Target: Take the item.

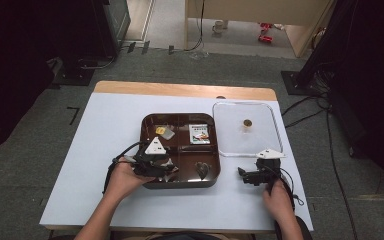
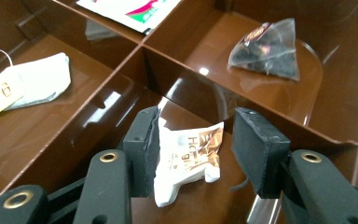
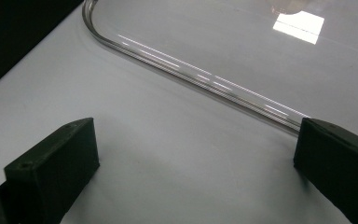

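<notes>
A brown tray with four compartments sits mid-table. My left gripper reaches into its near-left compartment. In the left gripper view the left gripper is open, its jaws on either side of a crumpled white-and-brown sachet. One jaw touches the sachet and the other stands apart from it. A dark pyramid tea bag lies in the neighbouring compartment, and a white tea bag with a yellow tag in another. My right gripper rests open on the white table, empty, just short of the clear lid's rim.
The clear lid with a small gold knob lies flat to the right of the tray. A white, red and green packet lies in the tray's far-right compartment. White tabletop stretches left of the tray, with a wooden edge at the back.
</notes>
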The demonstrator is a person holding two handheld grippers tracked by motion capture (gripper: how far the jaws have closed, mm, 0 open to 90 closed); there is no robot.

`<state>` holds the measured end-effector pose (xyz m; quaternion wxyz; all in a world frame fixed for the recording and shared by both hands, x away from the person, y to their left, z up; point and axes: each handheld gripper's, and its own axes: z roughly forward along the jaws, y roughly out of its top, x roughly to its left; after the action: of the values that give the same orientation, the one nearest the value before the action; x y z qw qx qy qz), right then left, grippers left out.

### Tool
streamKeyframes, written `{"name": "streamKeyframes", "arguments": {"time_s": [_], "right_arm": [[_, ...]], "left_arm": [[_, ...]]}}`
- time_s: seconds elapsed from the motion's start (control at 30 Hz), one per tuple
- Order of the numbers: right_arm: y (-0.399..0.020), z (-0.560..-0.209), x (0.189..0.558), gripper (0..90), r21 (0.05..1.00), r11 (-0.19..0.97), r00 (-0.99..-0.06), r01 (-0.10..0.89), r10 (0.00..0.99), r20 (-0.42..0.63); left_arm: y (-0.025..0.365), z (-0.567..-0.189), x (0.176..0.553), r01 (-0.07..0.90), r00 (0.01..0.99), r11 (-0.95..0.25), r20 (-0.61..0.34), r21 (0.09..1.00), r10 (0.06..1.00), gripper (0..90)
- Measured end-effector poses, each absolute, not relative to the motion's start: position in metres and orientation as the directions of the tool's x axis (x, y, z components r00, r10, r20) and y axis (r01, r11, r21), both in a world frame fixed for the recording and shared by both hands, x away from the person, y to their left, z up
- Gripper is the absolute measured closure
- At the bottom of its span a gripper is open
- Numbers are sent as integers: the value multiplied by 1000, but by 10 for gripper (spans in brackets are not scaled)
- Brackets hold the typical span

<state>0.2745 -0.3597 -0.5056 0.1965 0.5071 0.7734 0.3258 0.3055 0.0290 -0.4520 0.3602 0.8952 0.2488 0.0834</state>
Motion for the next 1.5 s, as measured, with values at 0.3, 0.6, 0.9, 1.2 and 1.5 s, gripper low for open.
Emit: {"name": "streamKeyframes", "arguments": {"time_s": [0.3, 0.6, 0.9, 1.2, 1.5], "right_arm": [[-360, -506, 274, 0, 703, 273, -408, 656, 912, 26], [-360, -506, 274, 0, 703, 273, -408, 656, 912, 26], [-360, -506, 275, 0, 704, 275, -409, 655, 912, 24], [-360, -506, 274, 0, 703, 274, -408, 656, 912, 26], [-360, -506, 274, 0, 703, 272, -408, 657, 913, 27]], "left_arm": [[21, -461, 306, 385, 864, -675, 11, 630, 503, 513], [17, -466, 310, 439, 846, -690, -6, 576, 533, 518], [13, -467, 313, 457, 843, -716, 0, 528, 538, 529], [15, -466, 312, 455, 842, -705, -6, 544, 540, 628], [17, -465, 312, 474, 830, -677, -29, 563, 557, 739]]}}
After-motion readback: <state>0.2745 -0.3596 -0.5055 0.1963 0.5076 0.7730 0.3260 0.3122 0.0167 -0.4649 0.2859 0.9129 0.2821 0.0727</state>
